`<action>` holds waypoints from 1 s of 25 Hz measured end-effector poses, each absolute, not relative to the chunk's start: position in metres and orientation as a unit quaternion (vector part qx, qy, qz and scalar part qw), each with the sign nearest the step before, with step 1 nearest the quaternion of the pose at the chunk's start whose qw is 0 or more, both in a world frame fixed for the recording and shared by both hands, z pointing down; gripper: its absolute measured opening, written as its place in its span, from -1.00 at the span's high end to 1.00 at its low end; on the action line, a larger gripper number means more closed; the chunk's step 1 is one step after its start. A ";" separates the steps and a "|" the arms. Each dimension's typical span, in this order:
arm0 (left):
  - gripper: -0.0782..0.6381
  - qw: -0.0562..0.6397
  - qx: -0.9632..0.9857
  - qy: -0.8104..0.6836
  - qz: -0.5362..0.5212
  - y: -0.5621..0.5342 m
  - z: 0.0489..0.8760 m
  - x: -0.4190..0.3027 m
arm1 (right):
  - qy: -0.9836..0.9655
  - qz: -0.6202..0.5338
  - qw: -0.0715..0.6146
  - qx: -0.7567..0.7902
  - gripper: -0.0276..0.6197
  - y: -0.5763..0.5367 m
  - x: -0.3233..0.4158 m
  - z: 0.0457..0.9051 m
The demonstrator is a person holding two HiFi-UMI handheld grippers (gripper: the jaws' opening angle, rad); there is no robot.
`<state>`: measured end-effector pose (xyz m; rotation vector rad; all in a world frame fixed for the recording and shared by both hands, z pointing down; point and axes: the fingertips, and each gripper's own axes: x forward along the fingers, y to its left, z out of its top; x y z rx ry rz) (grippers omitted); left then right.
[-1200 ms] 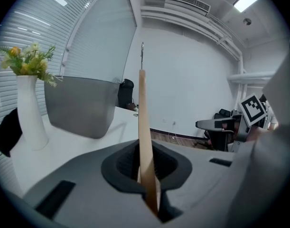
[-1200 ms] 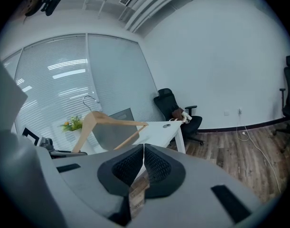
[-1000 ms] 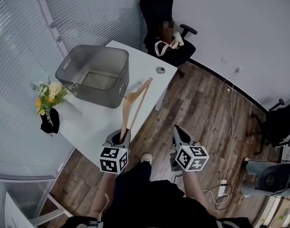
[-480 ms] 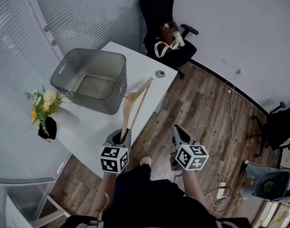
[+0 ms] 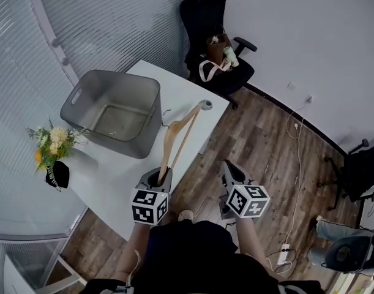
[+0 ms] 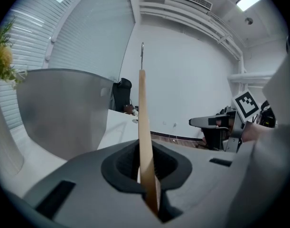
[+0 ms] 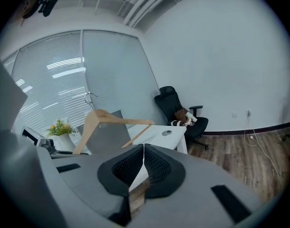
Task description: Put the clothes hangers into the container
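Two tools are in play over the near edge of the white desk (image 5: 180, 94). The left tool (image 5: 157, 177) is clamped tight on one end of the wooden clothes hanger (image 5: 176, 133). In the left gripper view the pale wood stands straight up out of the pinched pads. The hanger is off the desk, carried in the air. It reaches away from the tool toward the far corner of the desk, and its thin metal hook (image 5: 166, 116) points at the container.

That grey container (image 5: 122, 141) sits on the left part of the desk, open at the top, with a bare bottom on show. The hanger is just beside its right wall, outside it, not in.

Over to the right tool (image 5: 228, 169): its jaws are brought together at the tips with nothing between them. It hangs over the wooden floor (image 5: 266, 152), level with its partner and apart from the hanger.

A bunch of flowers (image 5: 47, 144) stands at the left end of the desk, and a black office chair (image 5: 205, 17) waits behind the far corner.
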<state>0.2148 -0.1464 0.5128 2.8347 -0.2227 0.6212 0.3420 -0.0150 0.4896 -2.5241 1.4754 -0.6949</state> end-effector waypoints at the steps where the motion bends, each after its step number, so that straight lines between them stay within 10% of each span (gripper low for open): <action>1: 0.70 0.114 0.968 -0.074 0.212 -0.146 0.514 0.216 | 0.491 -0.231 0.070 -0.837 0.82 -0.017 0.342 0.490; 25: 0.70 0.105 0.980 -0.091 0.142 -0.159 0.440 0.274 | 0.549 -0.222 0.085 -0.802 0.82 -0.081 0.406 0.459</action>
